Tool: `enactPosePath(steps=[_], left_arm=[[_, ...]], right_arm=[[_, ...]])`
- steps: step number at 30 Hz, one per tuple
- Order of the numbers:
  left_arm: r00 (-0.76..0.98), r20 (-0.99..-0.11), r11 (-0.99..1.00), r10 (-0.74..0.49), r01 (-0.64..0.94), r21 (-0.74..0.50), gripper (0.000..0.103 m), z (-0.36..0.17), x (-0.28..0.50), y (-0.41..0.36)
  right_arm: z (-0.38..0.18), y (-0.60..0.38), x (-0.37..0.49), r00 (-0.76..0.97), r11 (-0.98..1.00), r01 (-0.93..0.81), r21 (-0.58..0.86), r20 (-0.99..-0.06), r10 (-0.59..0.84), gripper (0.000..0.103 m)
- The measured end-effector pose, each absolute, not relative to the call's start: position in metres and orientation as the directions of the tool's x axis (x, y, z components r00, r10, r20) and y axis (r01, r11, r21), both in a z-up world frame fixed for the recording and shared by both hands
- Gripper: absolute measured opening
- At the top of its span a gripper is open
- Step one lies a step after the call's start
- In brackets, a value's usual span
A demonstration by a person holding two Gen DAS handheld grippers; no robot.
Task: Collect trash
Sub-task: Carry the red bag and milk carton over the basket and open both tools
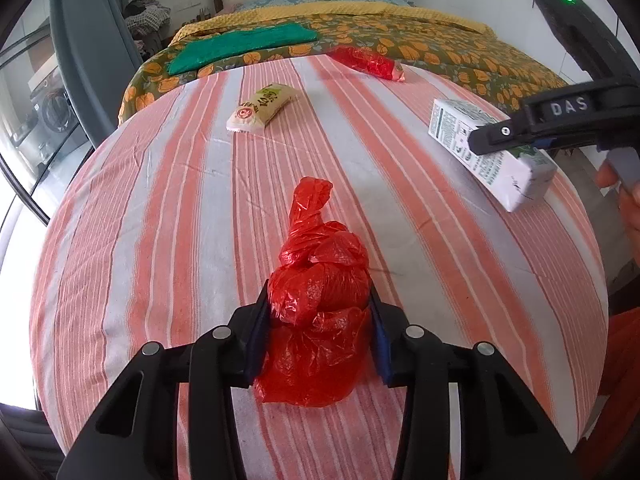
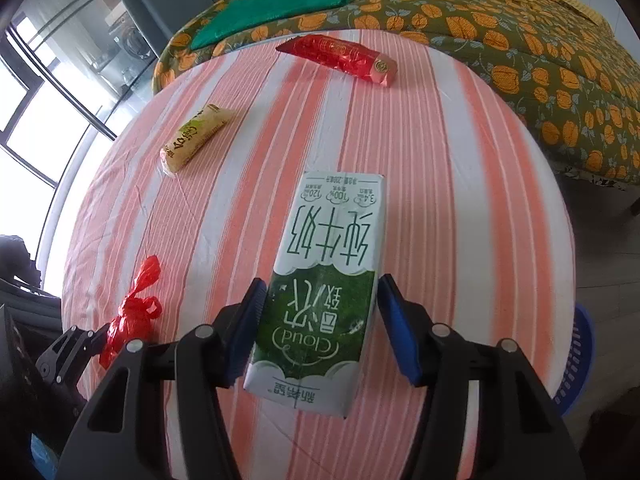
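My left tool (image 1: 318,336) is clamped on the knotted red plastic bag (image 1: 316,300), which sits on the striped surface (image 1: 160,208) near its front edge. My right tool (image 2: 318,328) straddles the green-and-white milk carton (image 2: 324,292); the left pad touches it, but a sliver of gap shows at the right pad, so I judge that grip not yet closed. The carton seems tilted, one end raised off the cloth.

I reckon the job is at its start: two items in hand, none binned. The beige snack packet (image 1: 262,108) and the red foil wrapper (image 1: 368,62) lie untouched near the far edge, well apart.

A blue basket (image 2: 580,360) sits below the surface's right edge, probably the bin. The middle is bare. The bed (image 1: 420,44) crowds the far side.
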State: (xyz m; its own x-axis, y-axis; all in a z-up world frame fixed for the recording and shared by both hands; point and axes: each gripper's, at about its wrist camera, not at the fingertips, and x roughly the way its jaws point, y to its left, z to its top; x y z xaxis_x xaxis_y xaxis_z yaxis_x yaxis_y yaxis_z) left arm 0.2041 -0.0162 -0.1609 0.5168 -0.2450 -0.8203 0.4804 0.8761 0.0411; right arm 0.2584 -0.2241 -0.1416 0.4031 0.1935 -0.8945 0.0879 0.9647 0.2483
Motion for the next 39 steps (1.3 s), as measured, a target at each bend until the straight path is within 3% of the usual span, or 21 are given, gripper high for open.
enactPosePath(steps=[12,23,30,39], left_arm=[[0.408,-0.795,0.797,-0.449,0.584,-0.151,0.039,-0.146,0.158,-0.103],[0.226,-0.782,0.616,-0.581,0.750,-0.242,0.040,-0.130,0.096,-0.260],[0.138,-0.817,0.559,-0.560,0.791,-0.250,0.040,-0.169,0.068,-0.359],[0.088,-0.851,0.590,-0.517,0.757,-0.280,0.042,-0.246,0.086,-0.421]], right_arm=[[-0.126,-0.347,0.155,0.512,0.900,0.102,0.424,-0.798,0.318,0.055],[-0.160,-0.503,0.076,0.508,0.912,0.299,0.280,-0.856,0.096,0.055],[-0.217,-0.555,0.052,0.463,0.879,0.395,0.266,-0.884,0.060,0.055],[-0.237,-0.589,0.042,0.468,0.842,0.435,0.319,-0.879,0.091,0.055]])
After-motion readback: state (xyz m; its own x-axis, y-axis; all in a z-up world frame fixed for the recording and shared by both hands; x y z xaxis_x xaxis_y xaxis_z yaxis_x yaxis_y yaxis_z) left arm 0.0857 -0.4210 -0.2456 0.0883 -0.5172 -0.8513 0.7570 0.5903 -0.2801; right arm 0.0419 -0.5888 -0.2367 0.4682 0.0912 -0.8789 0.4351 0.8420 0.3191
